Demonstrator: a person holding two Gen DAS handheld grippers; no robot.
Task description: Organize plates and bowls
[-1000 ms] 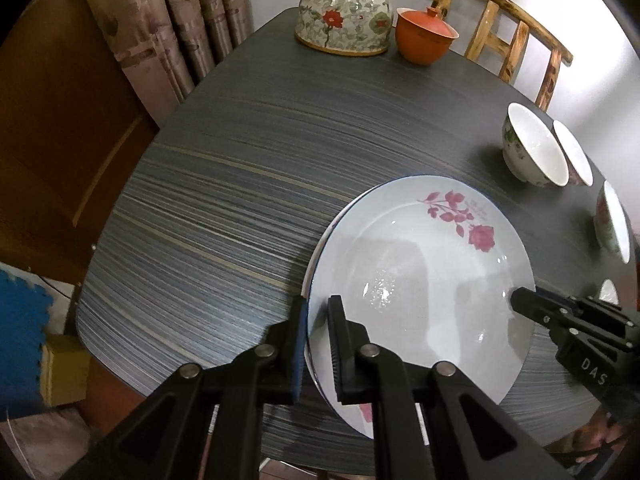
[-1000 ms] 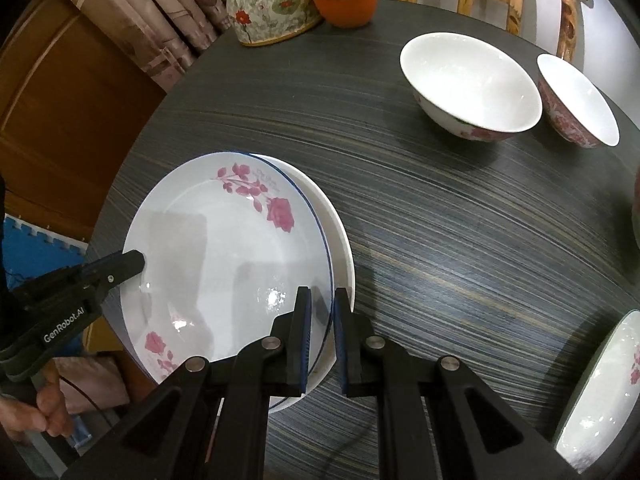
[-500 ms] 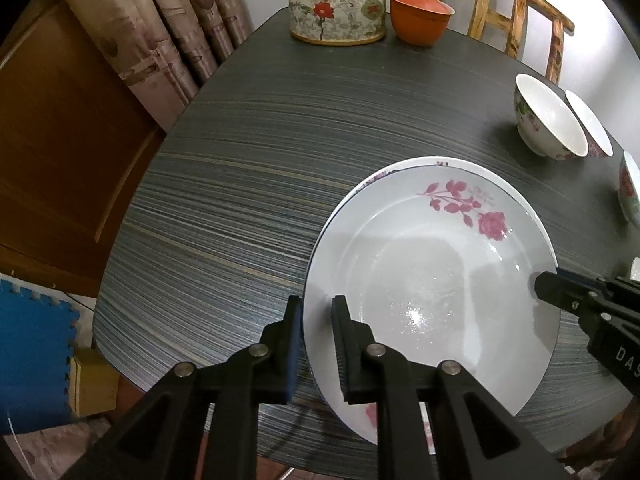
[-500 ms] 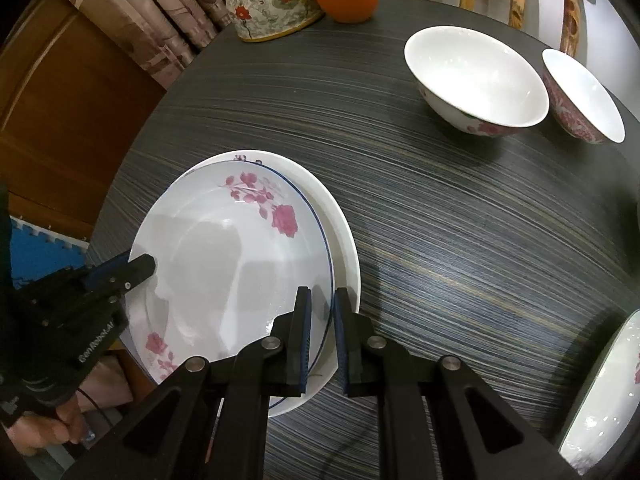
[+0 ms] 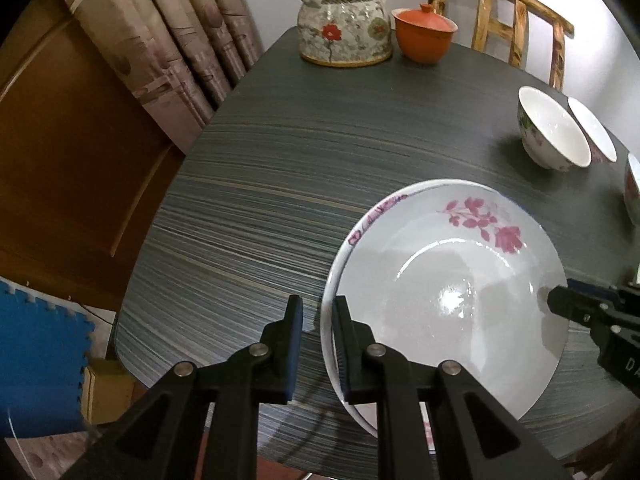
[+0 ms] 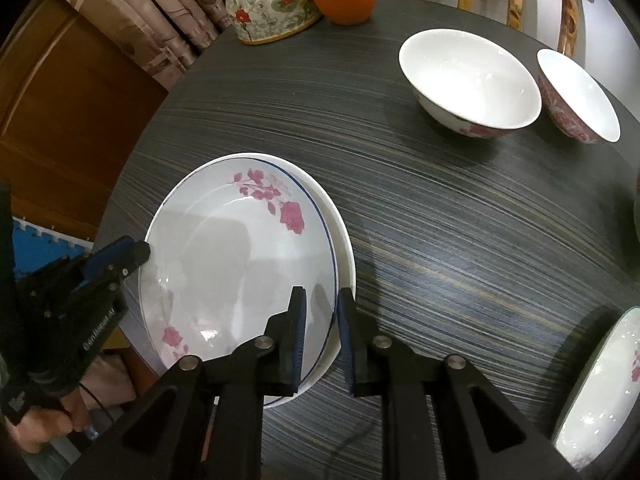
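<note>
The left gripper (image 5: 317, 344) points steeply down at the near-left rim of the rose plate (image 5: 452, 292). Its jaws stand slightly parted astride that rim, one finger outside over the table (image 5: 280, 168), the other over the plate's inner slope, and a gap shows on both sides, so it has let go.

The right gripper (image 6: 322, 336) straddles the opposite rim in the same way. Its jaws are opening, with the blue-lined edge between them and no pad pressing on it.

The rose plate lies flat, face up, nested on a second, slightly larger white plate (image 6: 344, 240) whose edge shows as a crescent on the right-gripper side. Being round, the plate has no long axis; its main rose spray lies toward the far edge, toward the teapot (image 5: 344, 24), and a smaller rose sits near the front edge.

Beyond the stack stand two bowls (image 6: 472, 80) upright side by side, perhaps touching, though the view does not settle it. An orange lidded cup (image 5: 424, 34) sits beside the teapot at the far edge, and another rose plate (image 6: 604, 392) shows at the right-wrist view's lower right.
</note>
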